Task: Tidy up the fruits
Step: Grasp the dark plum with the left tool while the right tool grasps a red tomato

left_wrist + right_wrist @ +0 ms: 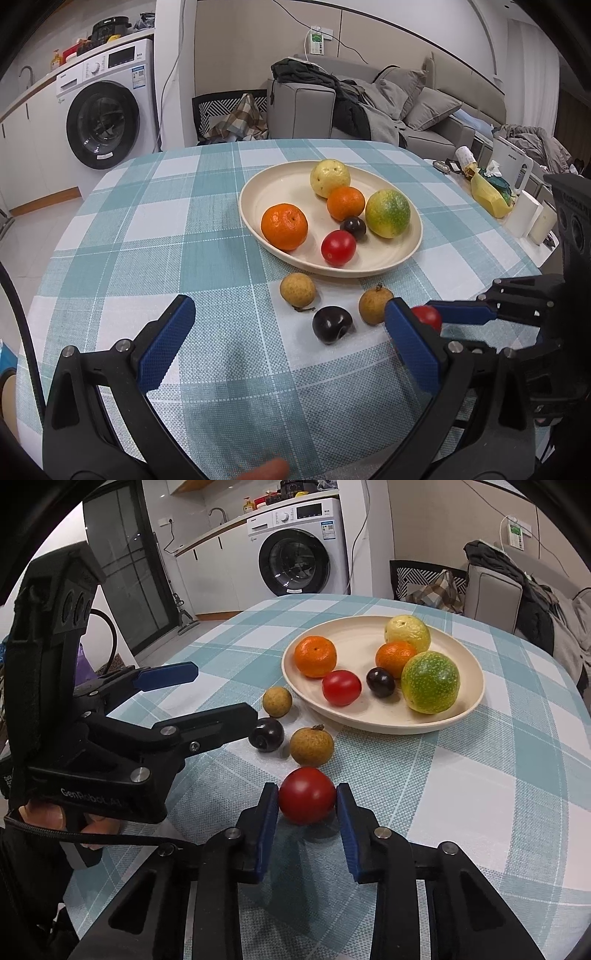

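Observation:
My right gripper (307, 800) is shut on a red tomato (306, 794) that rests on the checked cloth, with a blue pad against each side. In the left wrist view this tomato (430, 316) peeks out behind my finger. Just beyond it lie two brown longans (311, 746) (277, 700) and a dark plum (266, 734). My left gripper (290, 310) is open and holds nothing, its tips just short of these fruits. The cream plate (258, 192) holds two oranges (284, 226), a yellow guava (330, 178), a green-yellow fruit (388, 213), a red tomato (338, 247) and a small plum (353, 225).
Round table under a teal checked cloth (166, 229). Cups and a yellow bag (491, 195) crowd the right edge. A chair (229, 114), a sofa (424, 110) and a washing machine (107, 122) stand beyond. A hand (55, 818) grips the left tool.

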`<state>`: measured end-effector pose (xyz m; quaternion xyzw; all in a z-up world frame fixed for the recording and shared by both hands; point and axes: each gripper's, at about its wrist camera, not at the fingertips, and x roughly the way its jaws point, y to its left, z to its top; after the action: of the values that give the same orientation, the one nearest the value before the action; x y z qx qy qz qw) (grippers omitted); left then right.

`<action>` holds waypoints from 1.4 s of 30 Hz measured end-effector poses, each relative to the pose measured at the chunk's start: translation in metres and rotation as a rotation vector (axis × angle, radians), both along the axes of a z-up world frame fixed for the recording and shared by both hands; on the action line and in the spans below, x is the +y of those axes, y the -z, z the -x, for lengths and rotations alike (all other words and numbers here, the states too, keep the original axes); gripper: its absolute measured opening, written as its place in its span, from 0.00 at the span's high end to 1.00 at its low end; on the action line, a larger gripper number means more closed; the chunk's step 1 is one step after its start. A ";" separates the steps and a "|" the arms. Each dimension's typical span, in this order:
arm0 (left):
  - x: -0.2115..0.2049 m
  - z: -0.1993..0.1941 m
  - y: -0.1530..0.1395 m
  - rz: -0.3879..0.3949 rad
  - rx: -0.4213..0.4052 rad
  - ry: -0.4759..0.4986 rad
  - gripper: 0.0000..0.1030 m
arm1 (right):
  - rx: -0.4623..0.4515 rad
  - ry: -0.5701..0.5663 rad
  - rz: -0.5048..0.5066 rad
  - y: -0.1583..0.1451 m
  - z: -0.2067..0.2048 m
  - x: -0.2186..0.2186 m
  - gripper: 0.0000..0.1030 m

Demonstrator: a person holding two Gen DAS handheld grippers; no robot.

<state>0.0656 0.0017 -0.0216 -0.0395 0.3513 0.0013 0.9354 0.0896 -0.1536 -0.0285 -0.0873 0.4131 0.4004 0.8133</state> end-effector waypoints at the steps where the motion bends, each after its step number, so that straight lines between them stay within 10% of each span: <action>1: 0.000 -0.001 0.001 0.002 0.004 0.007 0.01 | -0.002 0.008 -0.002 -0.001 -0.002 -0.002 0.68; 17: -0.003 -0.023 0.019 0.018 0.131 0.023 0.17 | -0.014 0.063 -0.022 -0.012 -0.009 -0.022 0.68; 34: -0.018 -0.027 0.024 0.057 0.168 0.160 0.77 | -0.016 0.084 -0.030 -0.015 -0.013 -0.028 0.68; 42: -0.024 -0.019 0.017 0.049 0.130 0.190 0.77 | -0.020 0.096 -0.036 -0.014 -0.015 -0.030 0.68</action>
<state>0.0844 -0.0225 -0.0384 -0.0287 0.4133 -0.0937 0.9053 0.1047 -0.1835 -0.0141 -0.0565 0.4014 0.3675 0.8370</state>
